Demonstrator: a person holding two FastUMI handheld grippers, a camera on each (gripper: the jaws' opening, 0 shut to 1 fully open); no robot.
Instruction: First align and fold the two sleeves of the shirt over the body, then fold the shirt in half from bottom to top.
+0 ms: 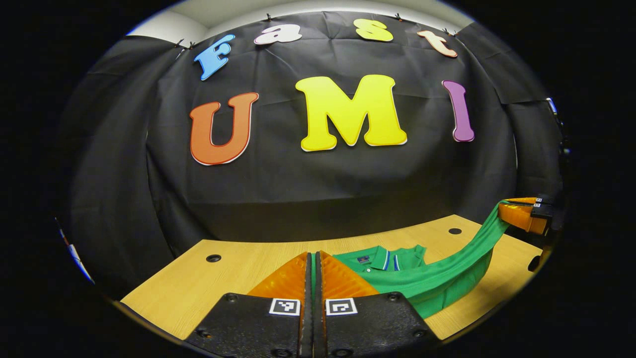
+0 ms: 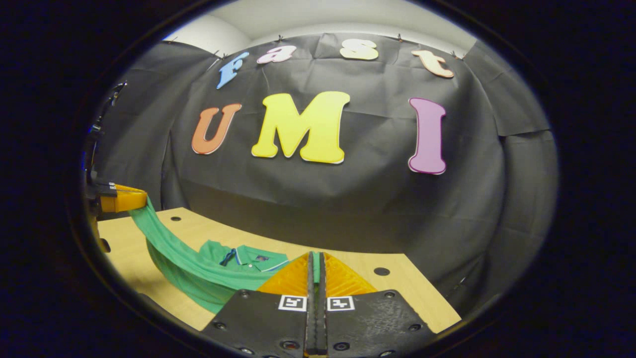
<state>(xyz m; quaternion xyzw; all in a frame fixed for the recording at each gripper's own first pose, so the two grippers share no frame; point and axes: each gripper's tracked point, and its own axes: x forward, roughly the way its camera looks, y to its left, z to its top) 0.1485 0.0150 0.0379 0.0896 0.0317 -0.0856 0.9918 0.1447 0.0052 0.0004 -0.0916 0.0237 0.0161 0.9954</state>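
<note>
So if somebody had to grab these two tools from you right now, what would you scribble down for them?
Left hand-held gripper: shut on the green shirt's hem.
Right hand-held gripper: shut on the same hem, further along.
Shirt: bottom edge lifted off the wooden table and stretched between the two; collar end lies on the table.
Done: sleeves seem already folded in, though I cannot fully confirm.
Left: carry the hem up to the collar, lay it flat, release.
</note>
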